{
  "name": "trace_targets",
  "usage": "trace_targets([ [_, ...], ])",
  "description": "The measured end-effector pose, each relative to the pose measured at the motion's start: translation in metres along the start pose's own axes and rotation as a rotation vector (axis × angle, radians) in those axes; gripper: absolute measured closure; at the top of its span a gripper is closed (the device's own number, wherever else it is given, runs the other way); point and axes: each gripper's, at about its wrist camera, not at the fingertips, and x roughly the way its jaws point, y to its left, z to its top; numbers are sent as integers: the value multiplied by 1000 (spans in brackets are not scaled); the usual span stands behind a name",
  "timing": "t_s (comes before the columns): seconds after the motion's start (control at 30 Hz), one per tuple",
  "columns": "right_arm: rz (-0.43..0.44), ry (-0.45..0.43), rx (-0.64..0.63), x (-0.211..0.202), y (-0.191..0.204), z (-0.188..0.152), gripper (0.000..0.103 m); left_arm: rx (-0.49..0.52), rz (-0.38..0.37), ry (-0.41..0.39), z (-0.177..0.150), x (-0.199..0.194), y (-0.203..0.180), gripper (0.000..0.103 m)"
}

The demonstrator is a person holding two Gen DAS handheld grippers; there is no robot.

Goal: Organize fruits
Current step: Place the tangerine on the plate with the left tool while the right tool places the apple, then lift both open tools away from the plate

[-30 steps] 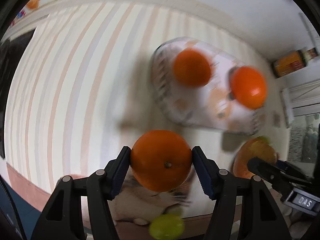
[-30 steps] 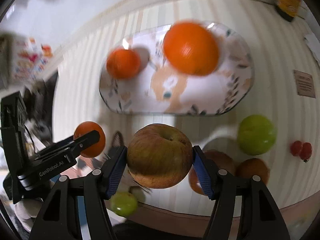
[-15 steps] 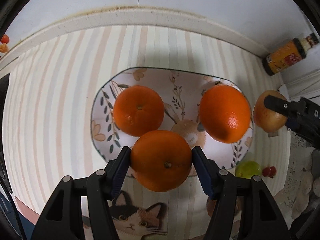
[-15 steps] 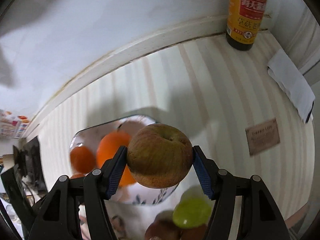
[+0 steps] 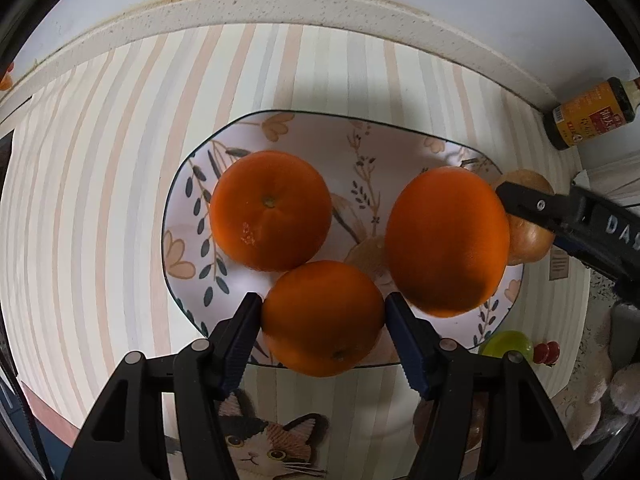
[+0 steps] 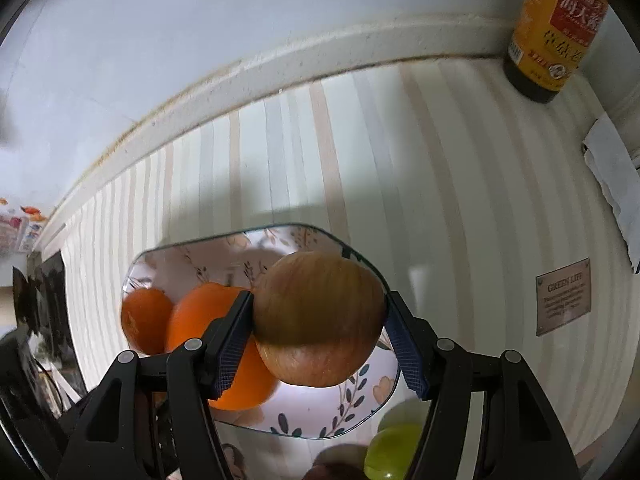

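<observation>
The left claw [image 5: 323,314] is clamped on an orange [image 5: 322,318], its blue pads pressing the fruit's two sides at about its widest girth. The orange hangs over the near edge of the plate [image 5: 182,200], just in front of two more oranges that lie on it: one [image 5: 271,210] towards the left, one [image 5: 446,240] towards the right. Whether the held orange touches the plate cannot be told.

The right claw [image 6: 320,322] is clamped on an apple [image 6: 320,316] in the same way, pads on opposite flanks. In its own view the apple hangs over the right part of the plate [image 6: 384,396], just beside the right-hand orange [image 6: 200,316]; the left view shows it close behind that orange.

Both fruits are round, firm and smooth-skinned, so I judge them moderately heavy and apt to roll once let go. The apple should bruise if dropped; the orange peel gives a little and forgives more. A hold across the middle suits both.

Off the plate, on the striped worktop [image 5: 100,200], a green fruit [image 5: 507,346] lies near the plate's right corner beside something small and red [image 5: 546,352]. A sauce bottle [image 6: 552,32] stands at the wall, well apart. A cat picture [image 5: 264,444] shows on the cloth beneath the left claw.
</observation>
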Motion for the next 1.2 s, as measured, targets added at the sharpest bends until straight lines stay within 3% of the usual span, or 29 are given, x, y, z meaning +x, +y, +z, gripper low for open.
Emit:
trace_targets([
  [0.17,60,-12,39,3,-6,-3,31,-34,-11,17,3,-3,7,41],
  [0.23,60,-34,37,-3,-5,-4,20,-42,-20,4,3,-9,10,41],
  [0.37,53,-69,45,-26,-8,-9,10,-49,-32,-29,6,-30,13,17],
  [0.43,8,-90,11,-38,-4,-17,9,-44,-25,-49,6,-40,15,12],
  [0.67,-129,-119,-95,-68,9,-62,8,-27,52,-120,-2,-68,27,12],
  [0.93,-145,-166,-144,-96,26,-116,8,-14,119,-192,-37,-95,35,12],
  [1.2,-137,-233,-181,-144,43,-158,8,-6,127,-279,-79,-134,33,12],
])
